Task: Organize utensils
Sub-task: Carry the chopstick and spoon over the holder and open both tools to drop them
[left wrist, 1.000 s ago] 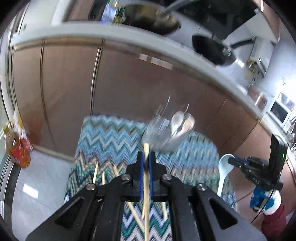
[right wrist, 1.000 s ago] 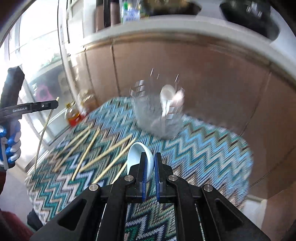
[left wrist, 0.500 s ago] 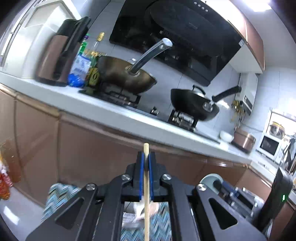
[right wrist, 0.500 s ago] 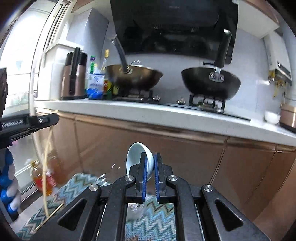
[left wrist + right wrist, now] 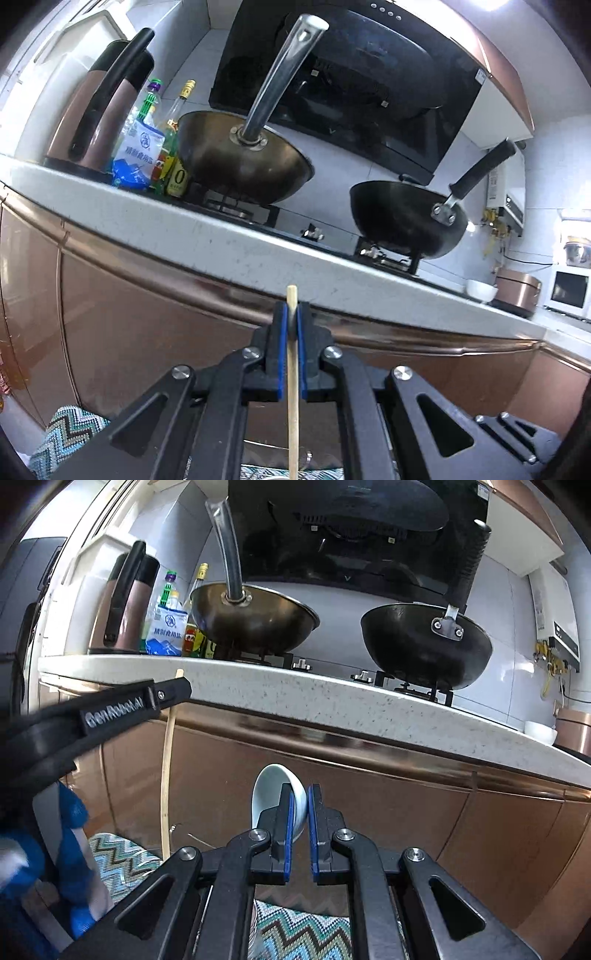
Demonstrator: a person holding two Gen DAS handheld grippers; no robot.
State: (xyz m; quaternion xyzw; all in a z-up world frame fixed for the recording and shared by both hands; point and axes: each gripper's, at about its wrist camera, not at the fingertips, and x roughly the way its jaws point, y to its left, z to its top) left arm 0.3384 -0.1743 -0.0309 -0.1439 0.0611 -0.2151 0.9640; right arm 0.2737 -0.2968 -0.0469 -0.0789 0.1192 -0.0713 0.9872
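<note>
My left gripper [image 5: 292, 314] is shut on a wooden chopstick [image 5: 293, 398] that hangs straight down from the jaws. It also shows in the right wrist view [image 5: 173, 692], with the chopstick [image 5: 167, 775] reaching down toward the glass rim [image 5: 177, 829] at the table's edge. My right gripper [image 5: 300, 794] is shut on a white ceramic spoon [image 5: 271, 794], bowl end up, held level in front of the brown cabinet doors. Both cameras are tilted up; the glass holder and the loose chopsticks are mostly hidden below the frames.
A zigzag-patterned cloth [image 5: 114, 860] covers the table at the bottom of both views [image 5: 66, 432]. Brown cabinet fronts [image 5: 147, 314] stand close ahead under a speckled counter [image 5: 332, 701] with two woks [image 5: 243, 170] [image 5: 424, 646], bottles and a kettle [image 5: 107, 110].
Both grippers have risen and tilted up from the table, carrying chopstick and spoon. The glass and table have dropped out of view, and the left gripper now sits closer to the right one.
</note>
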